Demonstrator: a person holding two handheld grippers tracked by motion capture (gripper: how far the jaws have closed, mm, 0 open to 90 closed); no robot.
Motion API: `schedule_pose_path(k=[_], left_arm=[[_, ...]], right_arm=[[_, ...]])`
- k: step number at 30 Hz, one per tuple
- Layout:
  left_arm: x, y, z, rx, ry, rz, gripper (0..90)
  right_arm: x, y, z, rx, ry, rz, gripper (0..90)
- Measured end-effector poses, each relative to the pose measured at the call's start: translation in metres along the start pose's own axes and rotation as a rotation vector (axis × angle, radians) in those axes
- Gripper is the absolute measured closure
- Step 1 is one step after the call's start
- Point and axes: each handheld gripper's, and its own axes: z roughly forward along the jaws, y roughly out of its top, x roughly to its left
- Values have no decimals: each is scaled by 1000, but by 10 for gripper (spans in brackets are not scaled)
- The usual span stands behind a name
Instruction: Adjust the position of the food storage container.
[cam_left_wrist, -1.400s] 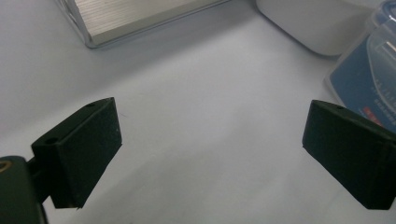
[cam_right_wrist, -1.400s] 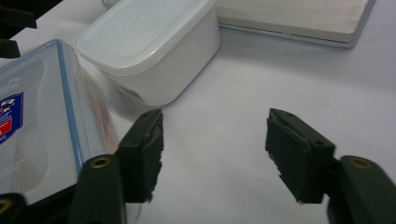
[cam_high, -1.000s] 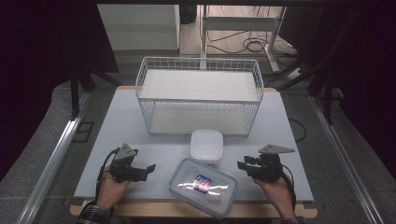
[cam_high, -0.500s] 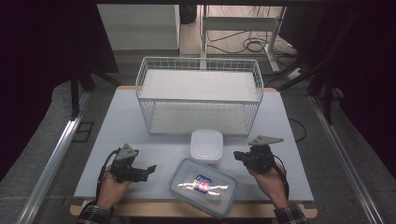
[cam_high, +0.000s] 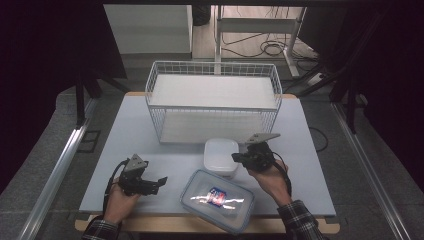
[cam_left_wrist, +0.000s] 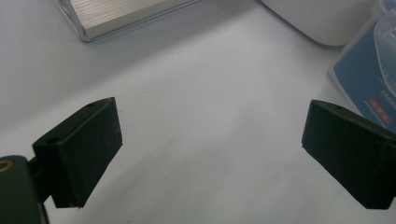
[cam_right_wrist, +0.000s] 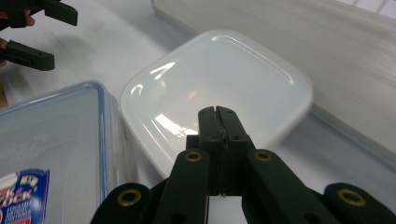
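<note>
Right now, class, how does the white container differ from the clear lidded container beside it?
The white container is opaque, smaller and squarish; the clear lidded container is see-through, larger and oblong. The clear lidded container has a blue rim and a printed label inside, while the white container looks plain. Both have rounded corners and rest on the table, in front of the wire basket.

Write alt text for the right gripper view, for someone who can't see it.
The right gripper, its black jaws shut with nothing between them, points at a white square container. A clear blue-rimmed lidded box sits to the left, beside it.
</note>
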Motion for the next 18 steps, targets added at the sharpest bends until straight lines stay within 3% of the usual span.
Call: schedule_pose_path(k=[18], left_arm=[[1, 0, 0, 3, 0, -3, 51]], right_arm=[[18, 46, 51, 63, 74, -125, 894]])
